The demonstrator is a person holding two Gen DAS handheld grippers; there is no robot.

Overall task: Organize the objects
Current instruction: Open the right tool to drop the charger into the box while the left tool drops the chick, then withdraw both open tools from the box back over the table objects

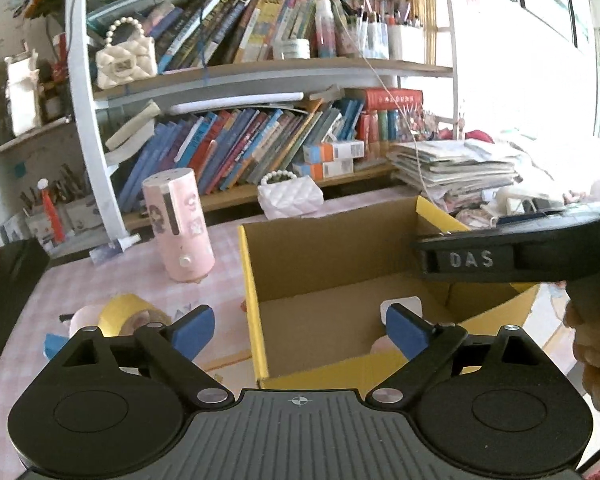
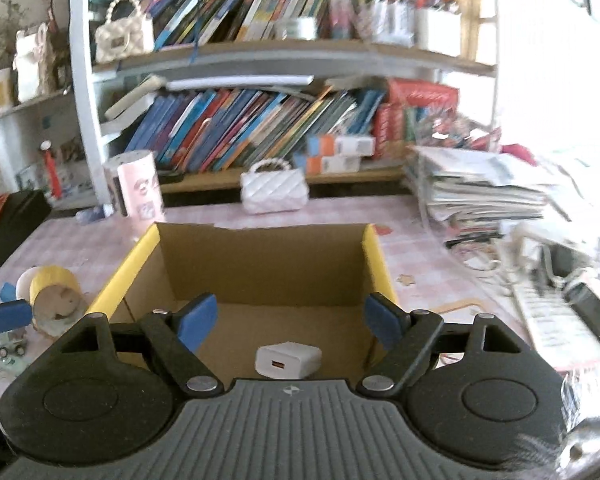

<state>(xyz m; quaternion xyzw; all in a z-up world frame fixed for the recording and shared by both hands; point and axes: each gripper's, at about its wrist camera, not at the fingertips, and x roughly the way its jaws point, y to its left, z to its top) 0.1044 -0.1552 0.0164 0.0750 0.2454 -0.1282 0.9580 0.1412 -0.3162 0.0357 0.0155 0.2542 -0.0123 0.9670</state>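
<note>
L wrist view: your left gripper is wide open, nothing between the pads, hovering at the near-left corner of the cardboard box. Box floor shows a white charger partly hidden behind the right fingertip, plus a pinkish thing low near the front wall, can't ID it. Left of the box, on the table: yellow tape roll, something pale pink beside it, a blue bit at the edge. Pink cylinder stands further back, white quilted purse behind the box. Your right gripper's body crosses over the box's right wall.

R wrist view: right gripper also spread open and empty, sitting over the box. Charger lies on the floor inside, just under the tool, not touching the pads. Tape roll and a small toy car sit outside, left of the box. Frame's blurry on the right.

Progress, my read: early. Charger's in; tape, toy car, the rest on the left probably still to go. Left gripper's closest to the tape.
</note>
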